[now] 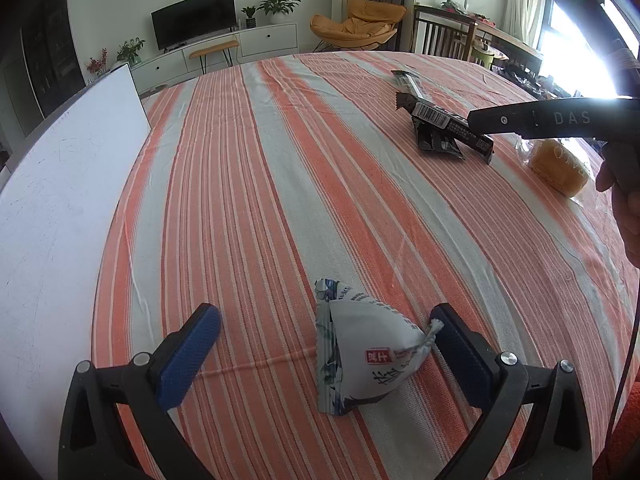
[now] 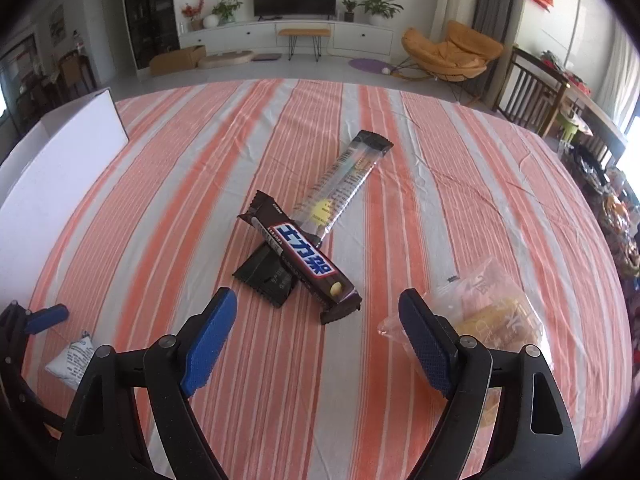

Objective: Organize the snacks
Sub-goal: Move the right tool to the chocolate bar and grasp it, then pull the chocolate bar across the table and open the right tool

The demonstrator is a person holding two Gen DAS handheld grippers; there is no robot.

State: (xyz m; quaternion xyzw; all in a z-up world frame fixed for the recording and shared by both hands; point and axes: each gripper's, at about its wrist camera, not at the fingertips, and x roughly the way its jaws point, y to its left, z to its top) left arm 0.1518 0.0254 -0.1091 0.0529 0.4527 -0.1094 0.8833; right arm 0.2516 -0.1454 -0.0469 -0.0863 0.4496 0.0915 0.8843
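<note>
Your left gripper point(image 1: 326, 330) stands wide open over the striped tablecloth point(image 1: 280, 160), and the white triangular snack pouch point(image 1: 360, 354) lies on the cloth between its blue pads; a twisted corner of the pouch just reaches the right-hand pad point(image 1: 460, 356), but neither pad presses on it, so nothing is held. Your right gripper point(image 2: 316, 322) is also well open and empty. Just beyond its fingertips the brown chocolate bar point(image 2: 302, 258) lies across a small black packet point(image 2: 266, 278), with its far end tucked under the long clear-wrapped stick point(image 2: 340, 186) that points away toward the room. The bread in a clear bag point(image 2: 494, 312) sits just beside your right finger, partly hidden behind it. The only container in view is the white box point(image 1: 68, 184) at the table's left edge; you see just its outer wall, so you cannot tell what it holds.
</note>
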